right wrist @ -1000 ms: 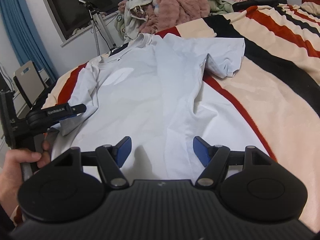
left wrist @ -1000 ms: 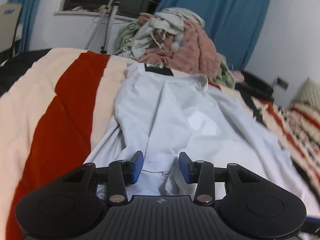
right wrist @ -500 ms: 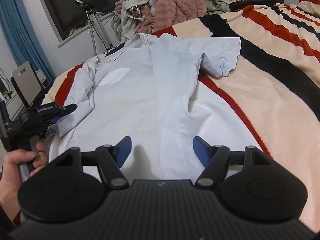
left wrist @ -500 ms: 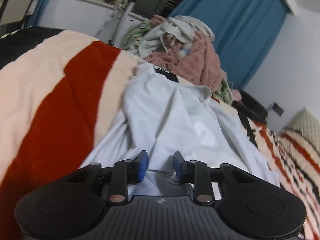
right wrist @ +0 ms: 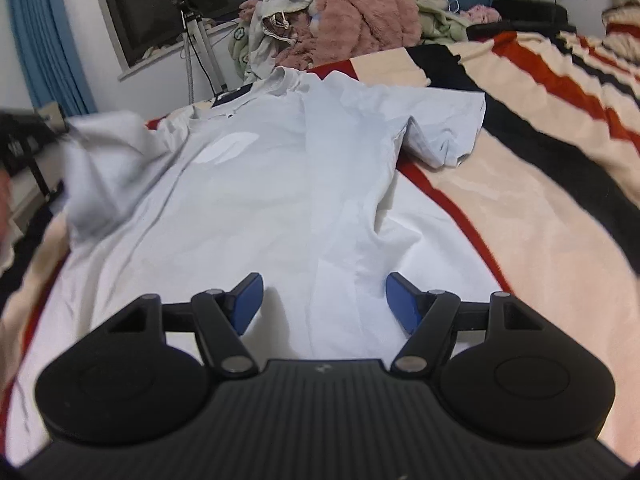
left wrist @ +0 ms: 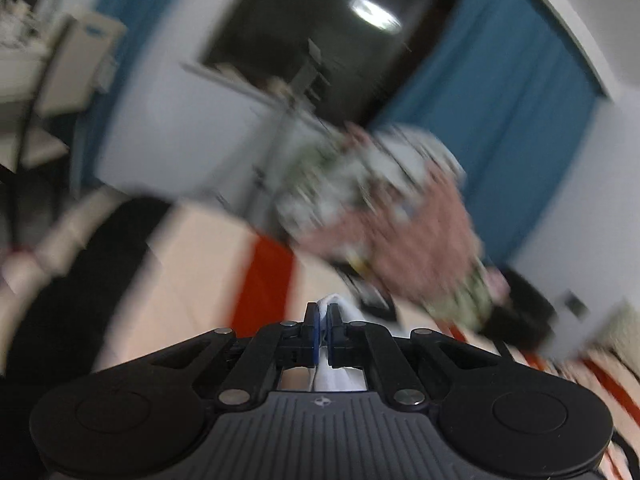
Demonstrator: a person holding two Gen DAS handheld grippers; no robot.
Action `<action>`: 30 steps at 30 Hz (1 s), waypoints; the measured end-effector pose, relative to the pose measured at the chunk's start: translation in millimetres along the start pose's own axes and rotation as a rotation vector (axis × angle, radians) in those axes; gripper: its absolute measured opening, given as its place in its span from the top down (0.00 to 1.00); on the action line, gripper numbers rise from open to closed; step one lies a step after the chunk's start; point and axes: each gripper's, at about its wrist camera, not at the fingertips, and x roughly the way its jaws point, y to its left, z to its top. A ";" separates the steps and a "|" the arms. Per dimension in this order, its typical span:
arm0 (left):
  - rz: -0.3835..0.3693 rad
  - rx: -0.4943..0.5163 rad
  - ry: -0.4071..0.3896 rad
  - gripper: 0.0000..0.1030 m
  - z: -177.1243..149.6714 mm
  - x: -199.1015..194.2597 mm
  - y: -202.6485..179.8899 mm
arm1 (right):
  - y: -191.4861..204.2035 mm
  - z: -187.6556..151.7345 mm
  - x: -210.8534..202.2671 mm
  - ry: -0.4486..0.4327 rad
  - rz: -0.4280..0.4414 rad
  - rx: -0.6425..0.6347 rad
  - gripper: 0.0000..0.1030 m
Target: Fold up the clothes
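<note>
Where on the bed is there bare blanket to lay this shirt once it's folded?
Bare striped fleece blanket runs along the right of the pale blue short-sleeved shirt, from its right sleeve toward the camera. The far end is crowded by the heap of pink and grey clothes. On the left, the lifted sleeve covers the edge.

Dim indoor light, heavy motion blur

Shirt (right wrist: 280,184) on blanket (right wrist: 520,200); clothes pile (right wrist: 340,12) behind.
</note>
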 end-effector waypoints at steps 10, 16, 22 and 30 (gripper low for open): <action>0.429 0.036 -0.004 0.98 79.4 52.0 73.9 | 17.0 6.0 5.3 -0.091 -0.014 -0.079 0.32; 0.593 0.069 0.115 0.97 44.0 104.8 110.3 | 20.2 7.2 10.4 -0.107 -0.020 -0.098 0.31; 0.527 0.004 0.122 0.56 20.8 74.7 115.9 | 20.9 6.4 15.7 -0.107 -0.019 -0.108 0.31; 0.445 0.079 0.237 0.24 -22.1 -42.8 50.4 | 22.9 8.3 2.8 -0.143 -0.010 -0.116 0.31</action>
